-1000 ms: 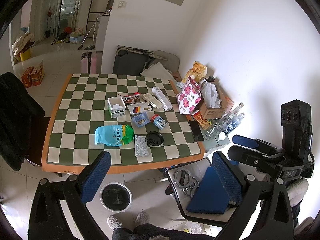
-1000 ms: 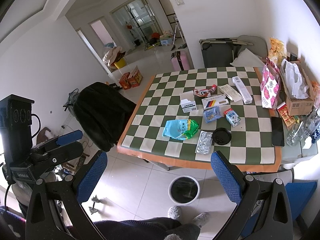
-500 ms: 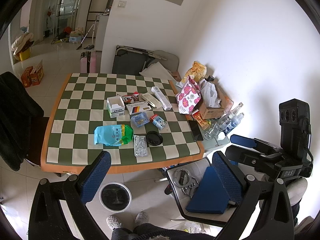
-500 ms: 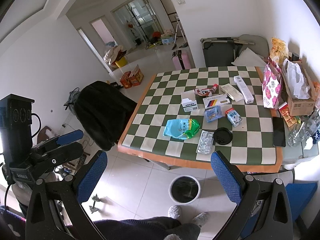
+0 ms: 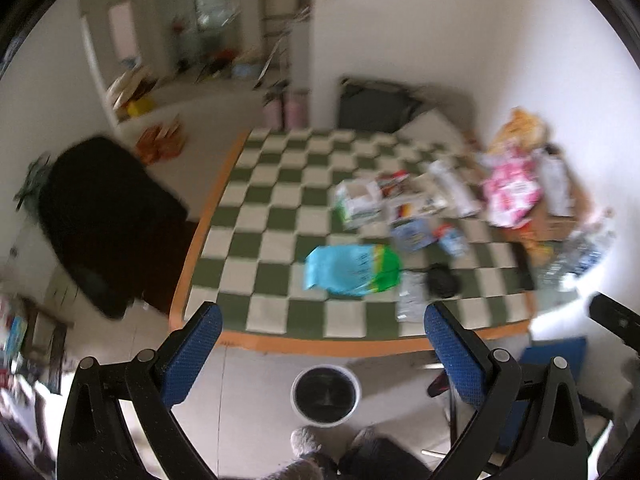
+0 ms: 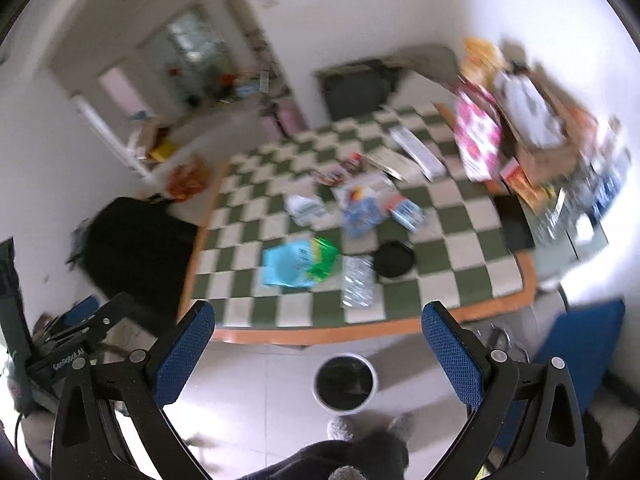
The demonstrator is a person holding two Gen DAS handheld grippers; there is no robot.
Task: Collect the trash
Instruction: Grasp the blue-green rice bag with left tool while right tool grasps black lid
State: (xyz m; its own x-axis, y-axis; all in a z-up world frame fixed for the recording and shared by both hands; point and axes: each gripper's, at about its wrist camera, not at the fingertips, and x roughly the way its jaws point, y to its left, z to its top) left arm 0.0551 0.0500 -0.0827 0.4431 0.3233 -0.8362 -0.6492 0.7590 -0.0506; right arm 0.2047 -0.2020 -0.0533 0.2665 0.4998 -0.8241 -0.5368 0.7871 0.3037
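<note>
both views are blurred. the left gripper is held with its jaws spread wide, nothing between them or touched; the same is seen of the right gripper. the trash, a blue-green bag among it, is scattered on the checkered bench, above the white bin on the floor

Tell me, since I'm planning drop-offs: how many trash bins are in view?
1: a round white-rimmed bin with a dark inside stands on the tiled floor just in front of the checkered table's orange edge. Others may be hidden.
</note>
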